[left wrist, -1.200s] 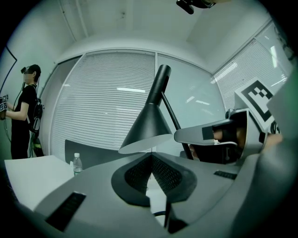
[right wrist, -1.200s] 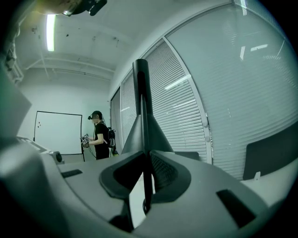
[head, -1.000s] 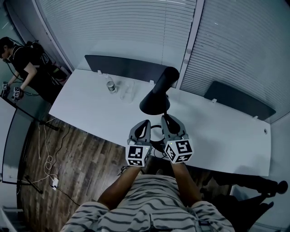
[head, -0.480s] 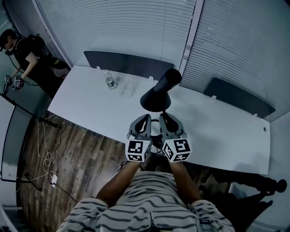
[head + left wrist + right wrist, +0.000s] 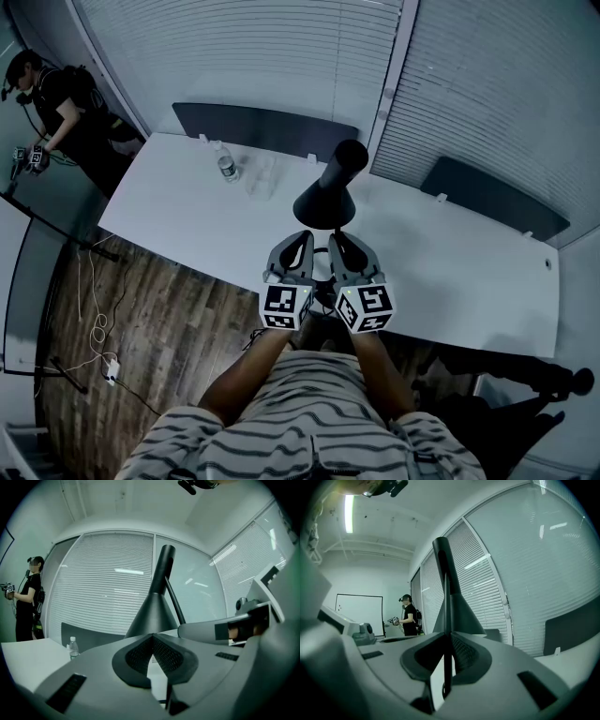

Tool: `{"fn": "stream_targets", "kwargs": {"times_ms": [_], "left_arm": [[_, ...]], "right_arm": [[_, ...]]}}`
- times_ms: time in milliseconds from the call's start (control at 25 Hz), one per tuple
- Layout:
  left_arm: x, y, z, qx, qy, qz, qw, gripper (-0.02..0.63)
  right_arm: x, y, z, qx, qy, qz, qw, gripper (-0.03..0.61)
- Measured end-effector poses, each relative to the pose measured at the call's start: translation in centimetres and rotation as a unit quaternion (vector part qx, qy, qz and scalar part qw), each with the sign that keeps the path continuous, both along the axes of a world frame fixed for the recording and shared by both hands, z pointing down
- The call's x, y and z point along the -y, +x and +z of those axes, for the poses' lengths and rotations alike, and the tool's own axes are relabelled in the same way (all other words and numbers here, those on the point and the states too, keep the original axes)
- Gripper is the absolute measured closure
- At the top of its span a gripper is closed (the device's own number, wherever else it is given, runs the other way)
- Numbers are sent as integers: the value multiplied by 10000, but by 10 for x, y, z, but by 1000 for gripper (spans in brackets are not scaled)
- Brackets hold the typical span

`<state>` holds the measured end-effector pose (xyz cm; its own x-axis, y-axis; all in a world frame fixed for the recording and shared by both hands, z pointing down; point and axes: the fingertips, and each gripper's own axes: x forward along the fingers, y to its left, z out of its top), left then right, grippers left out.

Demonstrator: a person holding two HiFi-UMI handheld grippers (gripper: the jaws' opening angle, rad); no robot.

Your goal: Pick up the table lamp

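Risk sits mostly in my right claw (image 5: 449, 634), which pinches only the thin black stem (image 5: 447, 667) of the black metal table lamp with the cone shade (image 5: 324, 202). A rod that slim could swivel between the pads, and the heavy shade above might then swing the lamp over or let it slide down. My left claw (image 5: 153, 634) is pressed together on nothing just beside it, so it offers no support. The lamp is near the front edge of the long white table (image 5: 178, 216). My claws hide its base, so I cannot tell whether it is lifted. A slip could send it onto the wooden plank floor (image 5: 141, 337). Farther back stands a small clear water bottle (image 5: 226, 170). Grey slatted blinds (image 5: 244, 56) line the room, and another person (image 5: 56, 103) stands at the far left.
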<state>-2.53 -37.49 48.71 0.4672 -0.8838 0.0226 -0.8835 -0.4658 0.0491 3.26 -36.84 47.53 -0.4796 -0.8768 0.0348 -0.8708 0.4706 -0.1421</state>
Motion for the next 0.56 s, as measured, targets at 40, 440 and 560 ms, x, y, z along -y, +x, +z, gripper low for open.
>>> {"fn": "stream_targets", "kwargs": {"times_ms": [40,440,560], "left_arm": [[0,0,-1,-5,-3,2,10000,607],[-1,4,0,7,6,45,10000,607],[-3,4,3,38,-40,41,10000,606]], "right_arm": [[0,0,1,-7,-8,-12,10000,529],[0,-1,5,-1,-16,-29,10000,531],[0,0,6,8,-3,-15,10000,532]]}}
